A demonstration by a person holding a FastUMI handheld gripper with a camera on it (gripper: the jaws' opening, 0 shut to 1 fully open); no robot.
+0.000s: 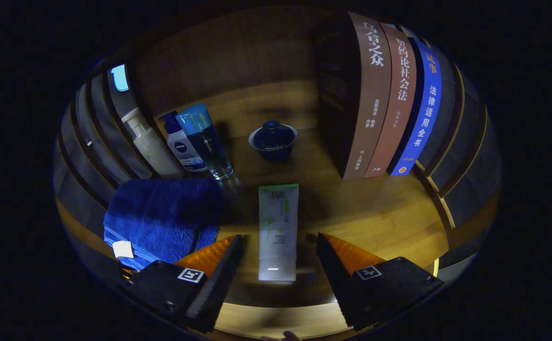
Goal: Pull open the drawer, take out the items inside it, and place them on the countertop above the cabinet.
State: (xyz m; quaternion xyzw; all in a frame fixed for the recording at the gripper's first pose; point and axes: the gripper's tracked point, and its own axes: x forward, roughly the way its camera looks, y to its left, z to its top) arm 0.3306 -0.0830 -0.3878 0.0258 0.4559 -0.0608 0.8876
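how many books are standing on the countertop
3, upright in a row beyond the open gripper to the right: a brown book, a lighter brown book beside it, then a blue book. More may be hidden behind.

tube [278, 232] on countertop [380, 213], lying between spread fingers | towel [162, 218] left of tube | bottles [181, 142] behind towel | lidded cup [273, 139] beyond tube | books [389, 99] upright, right of cup
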